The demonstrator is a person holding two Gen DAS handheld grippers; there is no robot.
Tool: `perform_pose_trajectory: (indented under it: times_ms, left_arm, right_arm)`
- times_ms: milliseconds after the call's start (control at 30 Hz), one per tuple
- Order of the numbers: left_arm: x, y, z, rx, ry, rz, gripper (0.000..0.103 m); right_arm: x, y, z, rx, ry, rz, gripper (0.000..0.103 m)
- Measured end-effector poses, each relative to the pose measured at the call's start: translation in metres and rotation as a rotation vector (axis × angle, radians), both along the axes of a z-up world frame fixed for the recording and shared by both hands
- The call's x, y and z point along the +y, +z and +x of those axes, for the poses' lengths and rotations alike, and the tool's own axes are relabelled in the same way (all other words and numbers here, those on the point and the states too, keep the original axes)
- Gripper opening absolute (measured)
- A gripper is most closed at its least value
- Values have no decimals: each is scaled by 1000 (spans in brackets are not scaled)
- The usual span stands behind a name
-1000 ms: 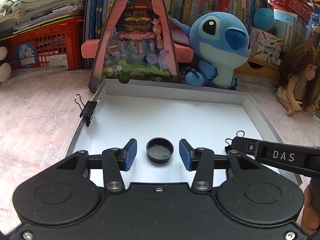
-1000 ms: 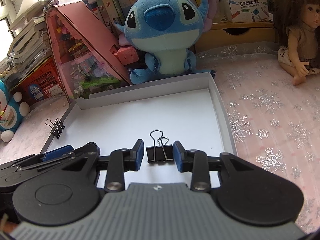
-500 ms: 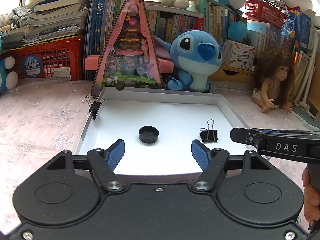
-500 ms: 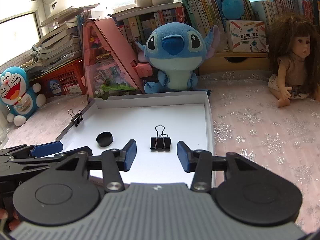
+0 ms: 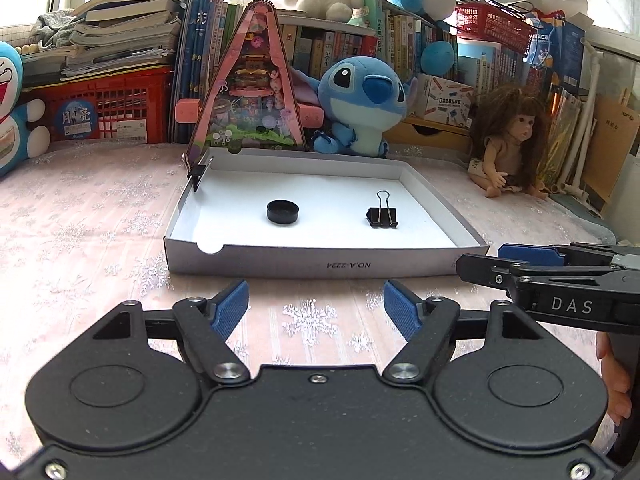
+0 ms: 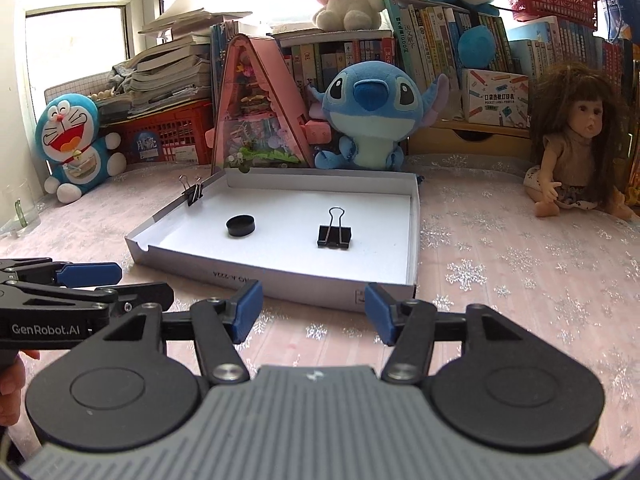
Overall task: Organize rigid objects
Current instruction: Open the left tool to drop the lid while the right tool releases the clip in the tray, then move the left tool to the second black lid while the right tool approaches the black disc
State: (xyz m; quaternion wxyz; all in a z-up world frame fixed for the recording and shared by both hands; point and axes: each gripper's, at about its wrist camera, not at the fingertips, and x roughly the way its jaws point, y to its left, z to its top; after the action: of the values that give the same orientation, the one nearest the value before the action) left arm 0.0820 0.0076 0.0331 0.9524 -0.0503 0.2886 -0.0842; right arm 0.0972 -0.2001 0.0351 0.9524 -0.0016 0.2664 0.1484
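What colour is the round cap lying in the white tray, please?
The round cap is black; it shows best in the right wrist view, against the white tray.

A second ago the left gripper (image 5: 316, 306) brackets the black cap (image 5: 283, 212) inside the white tray (image 5: 320, 264), and the right gripper (image 6: 312, 312) brackets the binder clip (image 6: 334, 235). Now both grippers sit outside the tray, over the pink cloth (image 5: 80, 220) in front of its near wall, well apart from the two things. The cap and the clip lie free on the tray floor. The left gripper's jaws stand wider than before with nothing between them, and the right gripper's jaws are opening, also with nothing between them. More of the shelves and toys behind the tray shows in both views.
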Motion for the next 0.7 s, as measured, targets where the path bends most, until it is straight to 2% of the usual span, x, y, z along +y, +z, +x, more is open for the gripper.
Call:
perform_pose_trajectory:
  times_ms: [100,400,500,567,667,700]
  left_arm:
    - [2,-8,-13,14,1,-21,73]
    - [4,-22,-45,1,-8,24,72]
    - [9,-22,-58,11,-22,2,67]
    - [10,-23,-67,11,-23,1,65]
    - [11,-24,-77,1,-8,26,55]
    - [12,-24,-79,-3,-1,29,52]
  right_arm:
    - [1,-8,-15,-23,-7,-32,71]
    - [-6,-26,-53,-45,-21,-72,72]
    - [-11,-31,-67,-102,-44,-83,72]
    - [-13,-35,-73,-109,-61,-98,72]
    - [-16,-38,-79,-95,-61,-98,59]
    - [-18,-38,-82,-91,-59,-98,48]
